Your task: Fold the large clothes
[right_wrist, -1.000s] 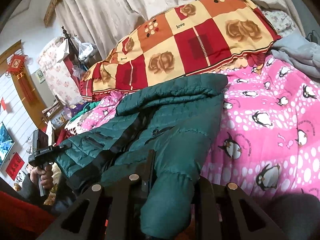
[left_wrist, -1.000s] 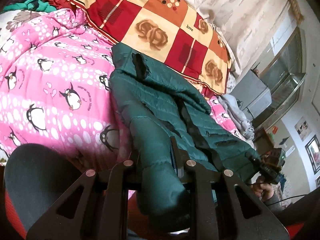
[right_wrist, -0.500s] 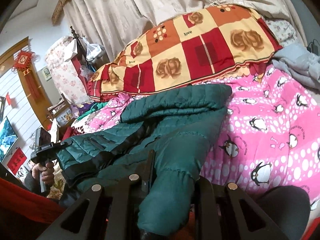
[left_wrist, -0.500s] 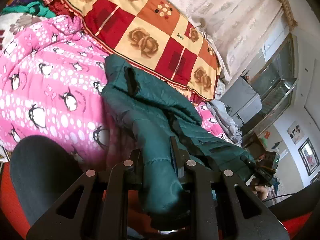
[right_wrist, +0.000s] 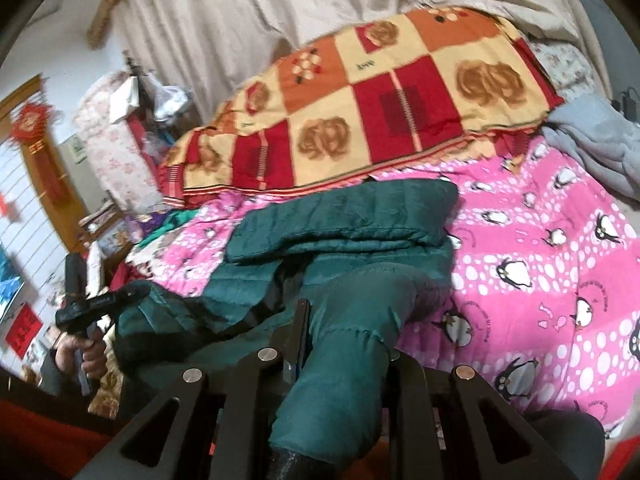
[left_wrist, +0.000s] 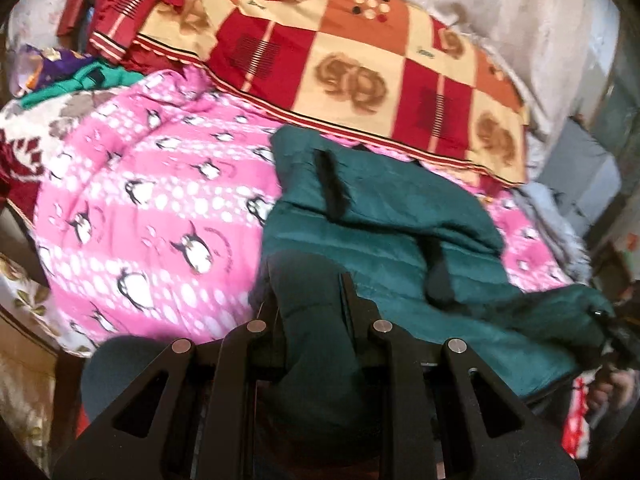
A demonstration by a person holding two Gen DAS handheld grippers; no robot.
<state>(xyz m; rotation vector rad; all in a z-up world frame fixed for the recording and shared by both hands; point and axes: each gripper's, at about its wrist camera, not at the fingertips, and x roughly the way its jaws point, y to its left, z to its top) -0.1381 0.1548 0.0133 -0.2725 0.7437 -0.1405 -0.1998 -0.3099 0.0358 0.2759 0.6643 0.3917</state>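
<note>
A dark green quilted jacket point(left_wrist: 380, 220) lies on the bed, collar toward the checked blanket, front open. My left gripper point(left_wrist: 312, 300) is shut on one sleeve point(left_wrist: 316, 344), which bulges between the fingers and hangs toward the camera. In the right wrist view the same jacket point(right_wrist: 352, 220) spreads ahead, and my right gripper point(right_wrist: 348, 328) is shut on the other sleeve point(right_wrist: 340, 380). Each view shows the opposite gripper at its edge, the right gripper point(left_wrist: 618, 336) clamping the jacket's far corner, and the left gripper point(right_wrist: 96, 304) held by a hand point(right_wrist: 80, 354).
A pink penguin quilt point(left_wrist: 152, 208) covers the bed under the jacket. A red and yellow checked blanket point(left_wrist: 340, 60) is heaped behind it before a pale curtain point(right_wrist: 248, 20). A grey cloth point(right_wrist: 600, 144) lies at the right; clutter and furniture stand at the left point(right_wrist: 120, 128).
Both grippers have lifted with the sleeves still clamped. The left view has swung and blurred, so the jacket now sits further right. The jacket's lower part has drawn up off the quilt.
</note>
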